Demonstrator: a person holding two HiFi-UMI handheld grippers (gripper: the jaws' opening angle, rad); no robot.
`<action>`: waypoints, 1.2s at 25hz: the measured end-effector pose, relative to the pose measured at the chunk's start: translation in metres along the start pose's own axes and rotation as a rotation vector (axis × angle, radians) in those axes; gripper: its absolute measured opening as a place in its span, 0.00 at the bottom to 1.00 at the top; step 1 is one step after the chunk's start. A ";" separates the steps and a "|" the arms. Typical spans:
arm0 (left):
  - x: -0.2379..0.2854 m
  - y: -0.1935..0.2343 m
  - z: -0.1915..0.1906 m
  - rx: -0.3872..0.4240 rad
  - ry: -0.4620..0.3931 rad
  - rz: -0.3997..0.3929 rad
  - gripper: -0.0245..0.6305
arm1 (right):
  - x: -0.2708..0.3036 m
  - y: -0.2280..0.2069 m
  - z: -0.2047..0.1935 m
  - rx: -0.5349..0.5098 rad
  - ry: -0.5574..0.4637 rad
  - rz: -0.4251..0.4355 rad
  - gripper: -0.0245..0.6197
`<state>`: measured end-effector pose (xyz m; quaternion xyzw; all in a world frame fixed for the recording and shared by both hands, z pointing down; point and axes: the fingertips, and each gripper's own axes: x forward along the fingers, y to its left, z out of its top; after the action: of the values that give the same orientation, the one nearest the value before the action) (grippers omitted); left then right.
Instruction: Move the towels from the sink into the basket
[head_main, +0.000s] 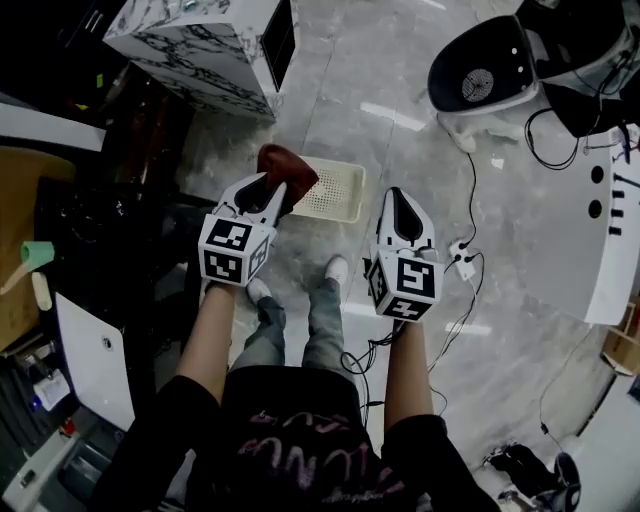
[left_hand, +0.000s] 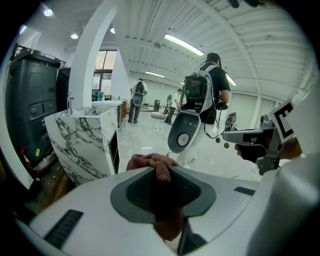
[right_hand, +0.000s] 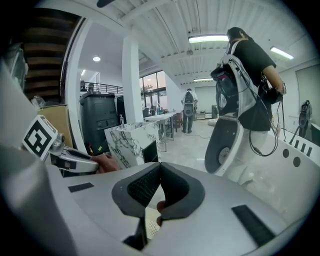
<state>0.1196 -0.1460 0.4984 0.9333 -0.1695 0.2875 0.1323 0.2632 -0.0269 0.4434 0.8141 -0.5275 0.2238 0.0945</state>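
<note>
My left gripper (head_main: 272, 190) is shut on a reddish-brown towel (head_main: 285, 165), which bunches past its tips just above the near left corner of the basket. In the left gripper view the towel (left_hand: 150, 161) is pinched between the dark pads of that gripper (left_hand: 162, 172). The cream perforated basket (head_main: 340, 190) stands on the grey floor ahead of my feet. My right gripper (head_main: 400, 195) hovers to the right of the basket with its pads meeting and nothing held. Through the slot under the right gripper (right_hand: 160, 167) a corner of the basket (right_hand: 149, 220) shows.
A marble-patterned cabinet (head_main: 200, 45) stands at the far left. A white and black machine (head_main: 485, 65) sits at the far right, with cables (head_main: 465, 260) trailing over the floor. A white counter (head_main: 600, 230) lines the right side. A person with a backpack (left_hand: 207, 85) stands nearby.
</note>
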 end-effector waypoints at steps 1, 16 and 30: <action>0.010 0.001 -0.006 -0.004 0.008 -0.001 0.19 | 0.007 -0.006 -0.008 0.003 0.009 0.000 0.06; 0.146 -0.004 -0.145 -0.033 0.158 -0.020 0.19 | 0.093 -0.060 -0.192 0.066 0.186 0.021 0.06; 0.266 -0.009 -0.286 -0.006 0.272 -0.050 0.20 | 0.159 -0.087 -0.361 0.125 0.333 0.033 0.06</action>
<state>0.1894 -0.1035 0.8804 0.8892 -0.1275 0.4075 0.1642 0.3008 0.0211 0.8426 0.7614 -0.5029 0.3893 0.1260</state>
